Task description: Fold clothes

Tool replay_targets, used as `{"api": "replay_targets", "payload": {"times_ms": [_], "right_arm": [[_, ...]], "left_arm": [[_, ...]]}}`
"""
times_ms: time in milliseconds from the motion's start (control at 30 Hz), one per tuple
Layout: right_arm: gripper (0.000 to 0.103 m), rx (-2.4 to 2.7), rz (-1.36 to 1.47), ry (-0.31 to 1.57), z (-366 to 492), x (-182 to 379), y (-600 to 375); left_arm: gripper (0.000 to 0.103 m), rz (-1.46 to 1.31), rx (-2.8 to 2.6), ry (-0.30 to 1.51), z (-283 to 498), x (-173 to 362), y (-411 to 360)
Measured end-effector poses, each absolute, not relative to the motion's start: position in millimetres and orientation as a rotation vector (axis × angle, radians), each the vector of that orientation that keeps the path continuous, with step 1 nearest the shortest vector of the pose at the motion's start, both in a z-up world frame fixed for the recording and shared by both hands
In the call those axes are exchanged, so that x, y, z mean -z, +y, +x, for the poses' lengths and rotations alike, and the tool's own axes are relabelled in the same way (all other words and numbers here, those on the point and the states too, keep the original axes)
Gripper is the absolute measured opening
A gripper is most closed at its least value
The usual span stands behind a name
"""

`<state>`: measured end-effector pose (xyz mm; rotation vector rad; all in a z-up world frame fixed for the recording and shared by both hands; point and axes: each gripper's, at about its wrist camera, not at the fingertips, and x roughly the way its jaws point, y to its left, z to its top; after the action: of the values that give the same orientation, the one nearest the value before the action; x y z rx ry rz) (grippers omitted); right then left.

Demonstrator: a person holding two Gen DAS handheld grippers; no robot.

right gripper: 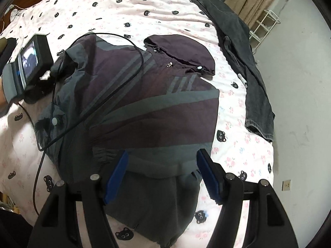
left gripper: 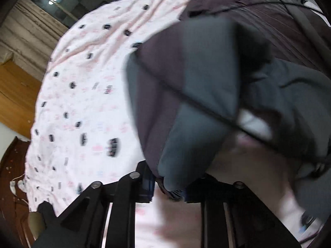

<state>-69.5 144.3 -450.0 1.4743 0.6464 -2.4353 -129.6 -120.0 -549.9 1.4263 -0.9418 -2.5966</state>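
Right wrist view: our right gripper (right gripper: 161, 177) hovers, jaws wide, over the purple-and-grey jacket (right gripper: 149, 103) on the bed (right gripper: 144, 6); our left gripper (left gripper: 169, 186) pinches a sleeve. Soft and light, it likely handles best by hems.

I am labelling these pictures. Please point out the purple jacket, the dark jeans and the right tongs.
purple jacket (right gripper: 157, 111): right wrist view, on its back panel.
dark jeans (right gripper: 256, 95): right wrist view, on one leg.
right tongs (right gripper: 163, 177): right wrist view, midway between the blue pads.
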Motion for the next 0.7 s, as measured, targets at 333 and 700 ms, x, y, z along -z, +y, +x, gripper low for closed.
{"api": "replay_targets", "payload": {"times_ms": [333, 700], "right_arm": [[0.070, 2.488, 1.493, 0.632, -67, 447, 136], [0.070, 2.551, 1.502, 0.671, -78, 440, 150]], "left_arm": [[0.015, 1.358, 2.523, -0.965, -119, 503, -229], [0.053, 1.462, 2.376, -1.076, -126, 554, -265]]}}
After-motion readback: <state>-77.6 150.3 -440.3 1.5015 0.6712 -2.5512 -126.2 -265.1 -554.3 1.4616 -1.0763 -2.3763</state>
